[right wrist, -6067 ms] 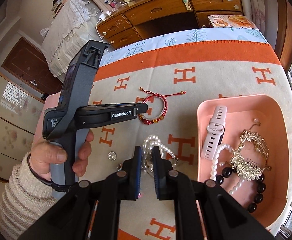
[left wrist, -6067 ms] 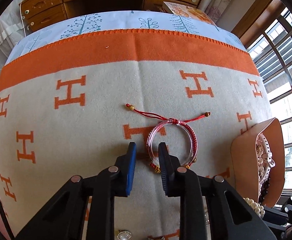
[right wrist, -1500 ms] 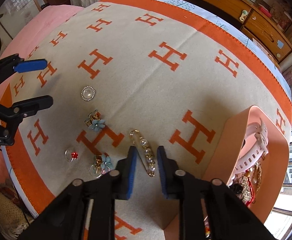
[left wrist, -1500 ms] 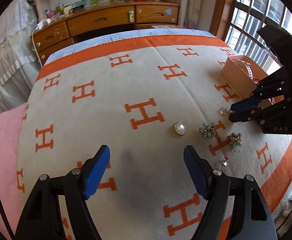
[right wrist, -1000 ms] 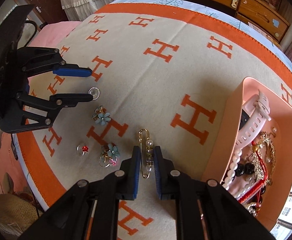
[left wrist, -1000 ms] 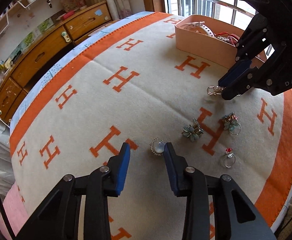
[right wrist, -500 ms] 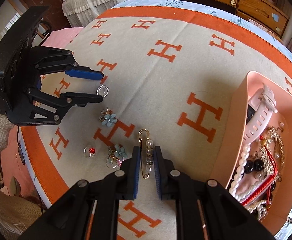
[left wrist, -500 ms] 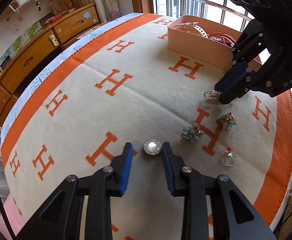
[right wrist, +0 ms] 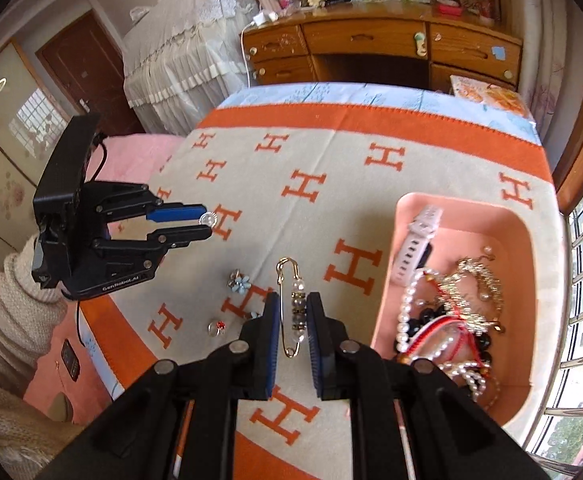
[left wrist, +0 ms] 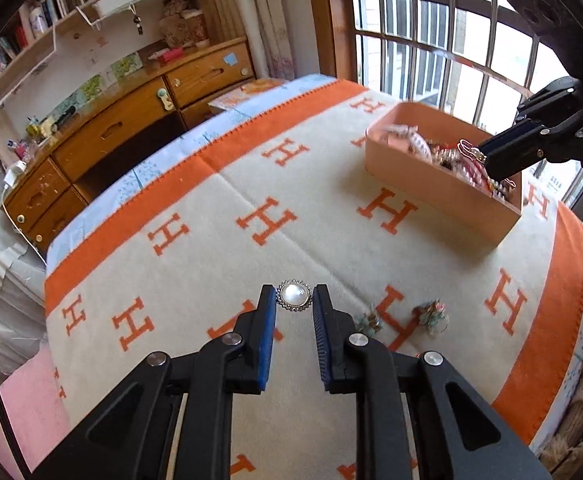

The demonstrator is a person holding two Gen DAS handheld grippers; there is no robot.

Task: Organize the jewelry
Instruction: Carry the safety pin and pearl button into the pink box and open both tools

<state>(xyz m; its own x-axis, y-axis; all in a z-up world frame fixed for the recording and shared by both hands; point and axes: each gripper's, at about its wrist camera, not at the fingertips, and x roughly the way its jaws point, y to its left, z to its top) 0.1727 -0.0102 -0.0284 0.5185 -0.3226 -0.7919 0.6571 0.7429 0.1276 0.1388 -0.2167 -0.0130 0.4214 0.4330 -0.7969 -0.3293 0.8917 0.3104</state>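
Above the orange-and-cream blanket (left wrist: 219, 248), the left gripper (left wrist: 294, 300) pinches a round pearl brooch (left wrist: 294, 295) and the right gripper (right wrist: 293, 312) clamps a beaded safety pin (right wrist: 295, 304). Only the right wrist view looks into the pink tray (right wrist: 539, 280) and shows a cream sleeve (right wrist: 15, 304) and 1 red-stone ring (right wrist: 216, 327).

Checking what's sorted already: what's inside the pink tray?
In the tray: a white watch, pearl strands, black beads, a red cord and a gold leaf comb. Anything beneath that tangle is covered.
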